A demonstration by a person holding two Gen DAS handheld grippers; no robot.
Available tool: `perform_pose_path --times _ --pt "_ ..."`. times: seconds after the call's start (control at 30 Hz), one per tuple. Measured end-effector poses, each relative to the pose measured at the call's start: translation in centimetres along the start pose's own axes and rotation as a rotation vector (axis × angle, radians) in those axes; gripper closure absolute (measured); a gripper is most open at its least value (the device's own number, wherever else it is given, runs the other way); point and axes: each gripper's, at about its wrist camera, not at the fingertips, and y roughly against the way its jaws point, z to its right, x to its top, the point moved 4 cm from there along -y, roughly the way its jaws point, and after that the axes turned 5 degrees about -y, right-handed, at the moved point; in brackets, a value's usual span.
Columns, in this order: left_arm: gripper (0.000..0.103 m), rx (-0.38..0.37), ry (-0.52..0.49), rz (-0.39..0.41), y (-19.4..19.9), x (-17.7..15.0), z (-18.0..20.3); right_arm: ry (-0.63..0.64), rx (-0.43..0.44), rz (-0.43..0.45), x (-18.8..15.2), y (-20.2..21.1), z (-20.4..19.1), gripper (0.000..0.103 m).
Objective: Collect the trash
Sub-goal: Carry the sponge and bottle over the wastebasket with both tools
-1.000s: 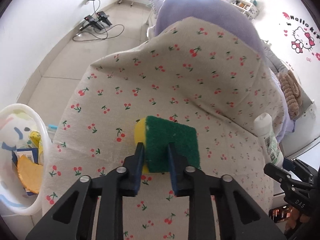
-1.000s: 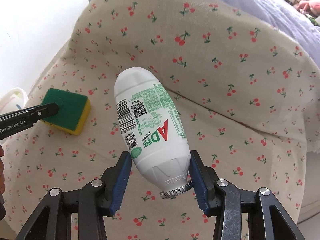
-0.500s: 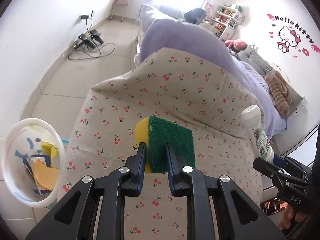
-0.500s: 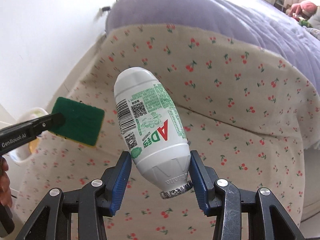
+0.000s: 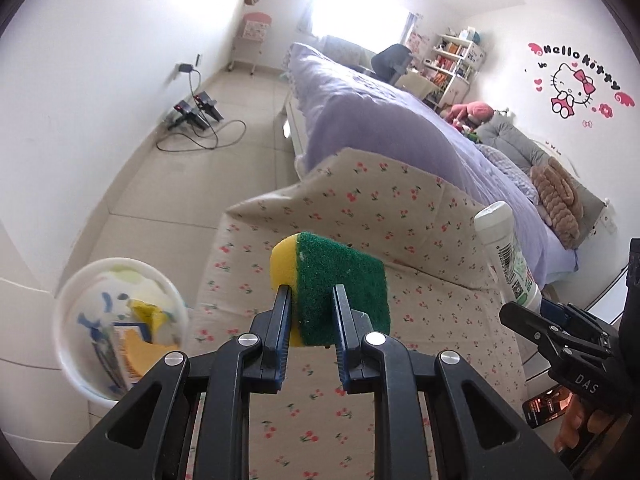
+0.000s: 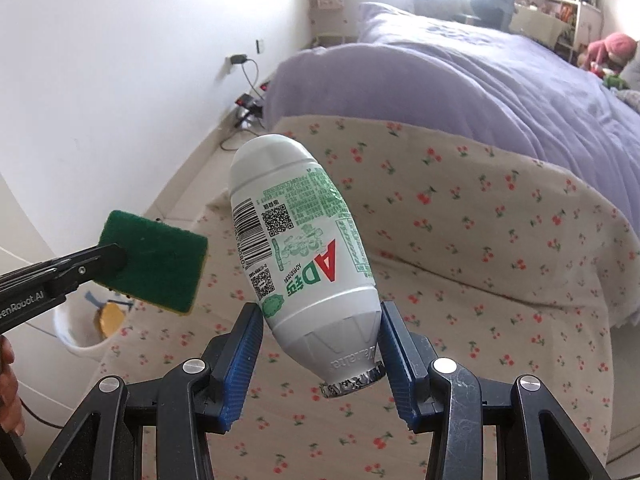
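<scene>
My left gripper (image 5: 310, 300) is shut on a yellow sponge with a green scouring face (image 5: 340, 288) and holds it in the air above the cherry-print cloth (image 5: 400, 216). The sponge also shows at the left of the right wrist view (image 6: 156, 260). My right gripper (image 6: 320, 328) is shut on a white drink bottle with green and red print (image 6: 300, 256), foil mouth toward the camera. The bottle also shows at the right of the left wrist view (image 5: 508, 252). A white trash bin (image 5: 72, 364) holding some scraps stands on the floor at lower left.
The cherry-print cloth (image 6: 480, 220) covers a low surface beside a bed with a purple duvet (image 5: 380, 120). Chargers and cables (image 5: 196, 116) lie on the tiled floor by the wall. Shelves (image 5: 452, 60) stand at the far end.
Both grippers have risen well above the cloth with the sponge and the bottle still held. The room and the bin have come further into view.
</scene>
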Motion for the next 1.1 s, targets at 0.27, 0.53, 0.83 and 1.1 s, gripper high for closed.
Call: perform_pose_path --times 0.27,0.53,0.83,1.1 --pt "0.083 0.053 0.010 0.033 2.7 -0.2 -3.2 0.025 0.033 0.024 0.3 0.2 -3.2 0.052" --pt "0.083 0.105 0.039 0.052 5.0 -0.7 -6.7 0.057 0.075 0.029 0.5 -0.1 -7.0 0.052" --pt "0.083 0.169 0.059 0.067 7.4 -1.6 -10.2 0.087 0.121 0.017 0.5 -1.1 -11.1 0.052" --pt "0.083 0.219 0.102 0.071 8.4 -2.4 -13.4 0.110 0.154 -0.004 0.2 -2.6 -14.0 0.052"
